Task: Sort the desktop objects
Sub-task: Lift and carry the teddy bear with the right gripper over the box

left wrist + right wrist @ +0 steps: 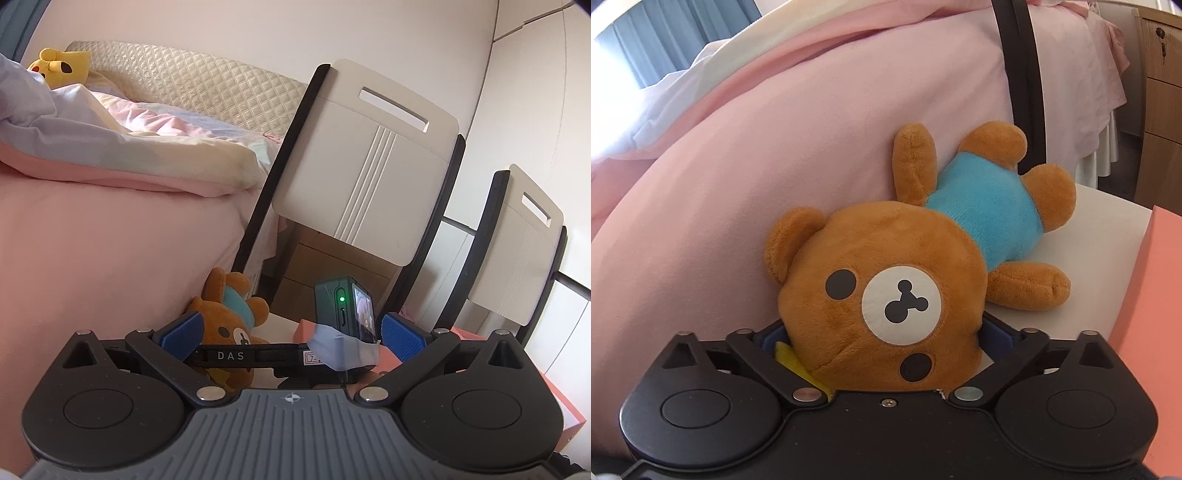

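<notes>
Only the right wrist view shows the brown plush bear (886,295) up close: its head sits between the blue pads of the right gripper (882,339), jaws spread wide against the head's sides; a firm grip cannot be told. The bear lies on a white tabletop (1100,236), back against the pink bed (738,184). The left wrist view shows the left gripper (291,332) wide apart and empty, two white chairs (369,166) and a pink box (554,398) at right.
</notes>
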`<state>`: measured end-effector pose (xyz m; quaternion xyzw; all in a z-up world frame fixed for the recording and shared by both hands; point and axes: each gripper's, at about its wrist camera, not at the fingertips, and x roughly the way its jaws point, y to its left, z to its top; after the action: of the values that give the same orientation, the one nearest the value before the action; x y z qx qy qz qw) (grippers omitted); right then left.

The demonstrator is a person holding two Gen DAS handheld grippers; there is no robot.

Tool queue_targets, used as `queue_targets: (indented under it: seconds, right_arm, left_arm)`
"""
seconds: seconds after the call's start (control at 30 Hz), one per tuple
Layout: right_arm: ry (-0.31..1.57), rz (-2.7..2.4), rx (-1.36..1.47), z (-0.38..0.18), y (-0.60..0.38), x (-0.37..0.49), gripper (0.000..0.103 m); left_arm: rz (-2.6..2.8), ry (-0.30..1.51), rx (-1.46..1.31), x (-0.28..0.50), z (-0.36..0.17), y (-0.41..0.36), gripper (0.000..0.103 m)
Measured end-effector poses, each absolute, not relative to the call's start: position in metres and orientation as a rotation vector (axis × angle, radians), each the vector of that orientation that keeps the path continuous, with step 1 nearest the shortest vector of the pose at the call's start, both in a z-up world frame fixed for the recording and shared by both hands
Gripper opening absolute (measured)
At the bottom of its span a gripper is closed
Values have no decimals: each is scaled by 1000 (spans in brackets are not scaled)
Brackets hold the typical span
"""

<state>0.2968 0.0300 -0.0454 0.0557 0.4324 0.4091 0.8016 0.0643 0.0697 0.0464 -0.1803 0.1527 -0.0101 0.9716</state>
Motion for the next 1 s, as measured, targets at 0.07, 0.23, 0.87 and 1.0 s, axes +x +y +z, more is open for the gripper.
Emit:
queue_targets:
  seconds: [0.07,0.23,0.87,1.0]
  right_arm:
    - [908,875,122,-41,26,296,81]
    - [860,874,151,-23,6,292,74]
    - [591,688,102,72,-109,261,74]
    - [556,631,91,87,-139,248,74]
  left_arm:
    - [-11,306,-353,64,46,69,103]
    - [0,303,-336,65,47,67,103]
    - [2,296,-199,62,46,40,103]
    - [-7,310,-188,62,46,32,103]
